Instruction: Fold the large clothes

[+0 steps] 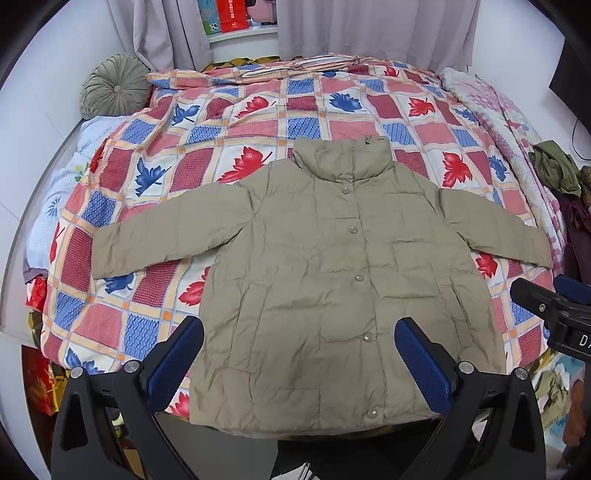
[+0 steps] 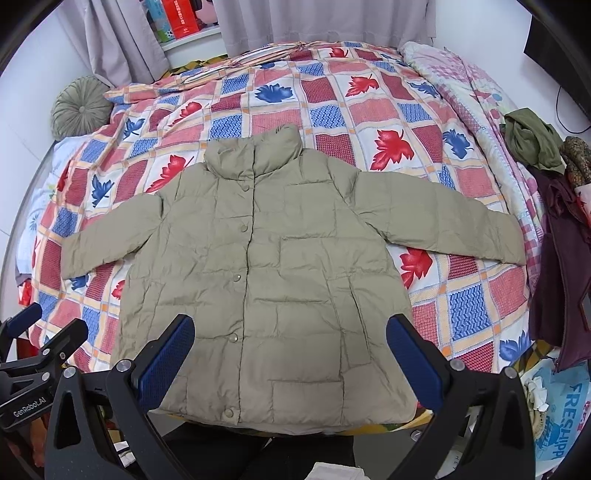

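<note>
A beige padded jacket [image 1: 332, 266] lies flat, front up and snapped shut, on the bed, with both sleeves spread out and the collar pointing away. It also shows in the right wrist view [image 2: 266, 266]. My left gripper [image 1: 299, 332] is open and empty, held above the jacket's hem. My right gripper [image 2: 290, 328] is open and empty too, above the hem. The right gripper's tip shows at the right edge of the left wrist view [image 1: 554, 306]. The left gripper shows at the left edge of the right wrist view [image 2: 40, 343].
The bed carries a checked quilt with red and blue leaves [image 1: 258, 110]. A round green cushion [image 1: 114, 86] sits at the far left corner. A pile of dark clothes [image 2: 554, 177] lies at the right side. Grey curtains [image 1: 369, 26] hang behind.
</note>
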